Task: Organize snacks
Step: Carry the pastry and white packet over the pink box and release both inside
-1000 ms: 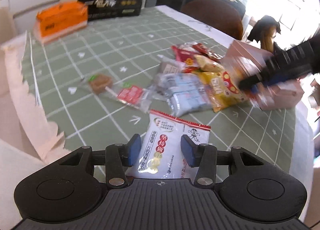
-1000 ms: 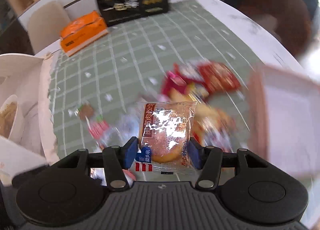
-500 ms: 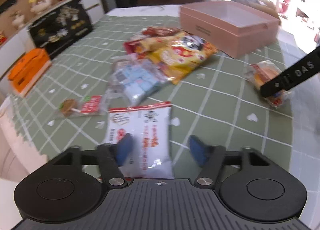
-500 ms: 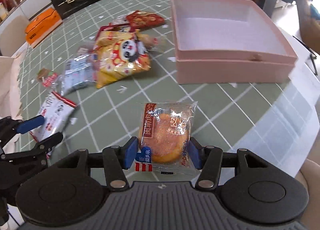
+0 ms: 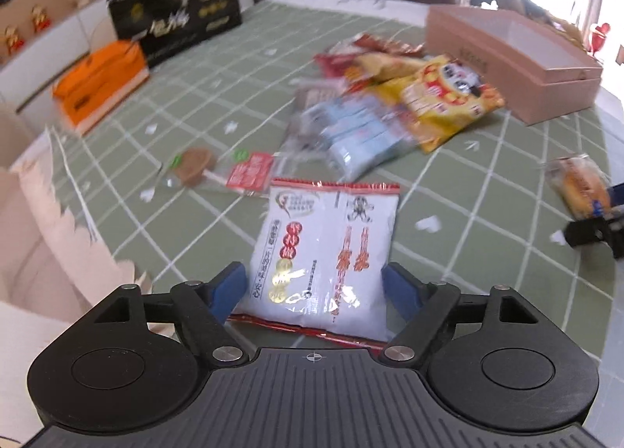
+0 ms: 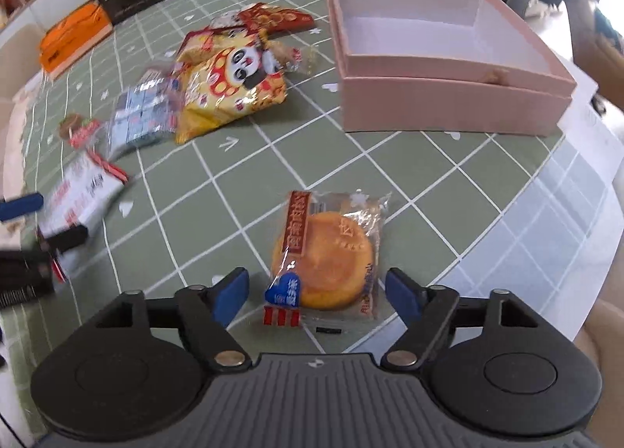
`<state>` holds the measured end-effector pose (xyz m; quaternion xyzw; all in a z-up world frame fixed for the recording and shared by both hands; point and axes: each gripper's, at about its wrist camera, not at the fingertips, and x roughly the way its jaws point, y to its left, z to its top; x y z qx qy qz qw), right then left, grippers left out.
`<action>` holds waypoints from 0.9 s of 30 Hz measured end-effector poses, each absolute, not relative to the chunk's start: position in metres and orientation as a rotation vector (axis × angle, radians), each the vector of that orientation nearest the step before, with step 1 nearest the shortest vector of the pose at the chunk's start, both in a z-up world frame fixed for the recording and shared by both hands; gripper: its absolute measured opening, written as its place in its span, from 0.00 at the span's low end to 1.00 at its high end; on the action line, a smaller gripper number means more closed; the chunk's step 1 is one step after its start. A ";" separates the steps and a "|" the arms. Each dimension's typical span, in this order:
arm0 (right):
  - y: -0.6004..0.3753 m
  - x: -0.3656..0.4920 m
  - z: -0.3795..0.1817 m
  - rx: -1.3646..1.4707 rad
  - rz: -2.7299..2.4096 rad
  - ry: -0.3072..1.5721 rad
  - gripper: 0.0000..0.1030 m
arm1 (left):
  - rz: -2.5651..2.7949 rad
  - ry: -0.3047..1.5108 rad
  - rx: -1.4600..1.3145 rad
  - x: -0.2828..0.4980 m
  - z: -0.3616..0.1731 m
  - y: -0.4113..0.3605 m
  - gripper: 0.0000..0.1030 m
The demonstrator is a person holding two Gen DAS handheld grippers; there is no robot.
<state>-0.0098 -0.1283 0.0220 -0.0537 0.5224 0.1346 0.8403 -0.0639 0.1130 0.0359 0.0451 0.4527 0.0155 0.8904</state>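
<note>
A white snack packet (image 5: 323, 253) with red edges lies flat on the green checked tablecloth (image 5: 195, 104). My left gripper (image 5: 318, 288) stands open around its near end, pads clear of it. In the right wrist view a wrapped round orange cake (image 6: 325, 256) lies on the cloth between the fingers of my right gripper (image 6: 318, 294), whose jaws are opening and no longer press it. An empty pink box (image 6: 440, 54) stands behind it. A pile of snack bags (image 6: 230, 81) lies left of the box.
An orange box (image 5: 101, 85) and a black gift box (image 5: 175, 11) sit at the table's far side. A wrapped lollipop (image 5: 195, 167) lies by the white packet. A pale scalloped paper edge (image 5: 58, 225) is at the left. The table edge (image 6: 577, 237) runs close on the right.
Both grippers released their snacks. The left jaws spread wide off the white packet. The right gripper swung past the pink box, came down to the cloth, and its jaws parted from the cake.
</note>
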 end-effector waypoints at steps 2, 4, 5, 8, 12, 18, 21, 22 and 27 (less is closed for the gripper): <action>-0.123 -0.014 0.019 -0.156 0.291 1.092 0.86 | 0.020 0.940 0.036 -0.062 0.034 0.121 0.86; -0.122 -0.016 0.017 -0.157 0.291 1.081 0.91 | 0.010 0.937 0.001 -0.060 0.033 0.124 0.87; -0.122 -0.016 0.016 -0.155 0.291 1.082 0.93 | 0.008 0.933 0.001 -0.059 0.033 0.124 0.87; -0.124 -0.016 0.014 -0.150 0.281 1.080 1.00 | -0.006 0.920 0.016 -0.055 0.031 0.120 0.87; -0.125 -0.018 0.013 -0.152 0.284 1.061 1.00 | 0.000 0.911 0.001 -0.058 0.033 0.116 0.79; -0.127 -0.025 0.012 -0.144 0.281 1.024 1.00 | -0.055 0.897 -0.061 -0.082 0.036 0.103 0.79; -0.129 -0.026 0.012 -0.136 0.270 1.021 1.00 | -0.075 0.896 -0.110 -0.097 0.039 0.091 0.79; -0.129 -0.026 0.012 -0.136 0.271 1.022 1.00 | -0.089 0.901 -0.135 -0.103 0.042 0.085 0.79; -0.132 -0.022 0.013 -0.148 0.302 1.020 1.00 | -0.140 0.929 -0.200 -0.116 0.048 0.063 0.79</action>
